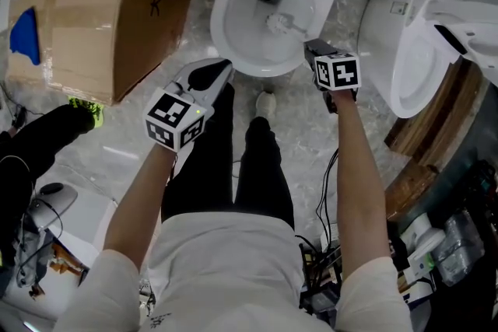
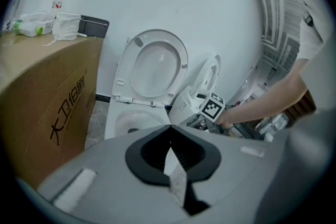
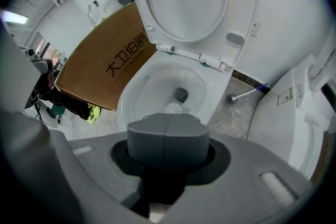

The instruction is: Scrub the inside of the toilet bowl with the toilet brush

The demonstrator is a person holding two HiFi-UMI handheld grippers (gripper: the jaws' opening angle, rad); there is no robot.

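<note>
Right hand-held gripper (image 1: 314, 50) clamped on toilet brush (image 1: 278, 22), bristles inside toilet bowl (image 1: 230, 21). Left hand-held gripper (image 1: 216, 71) jaws together, nothing held.

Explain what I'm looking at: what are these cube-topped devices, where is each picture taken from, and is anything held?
No robot here: a person stands over the toilet bowl with a hand-held two-jaw gripper in each hand; the marker cubes are part of them. The head view looks down from the person's head; the two gripper views look along each gripper's jaws. The right gripper is shut on the toilet brush, whose head is inside that bowl. The left gripper is shut, holding nothing. Beside the bowl are a cardboard box, on the person's left, and a second toilet on the right.
</note>
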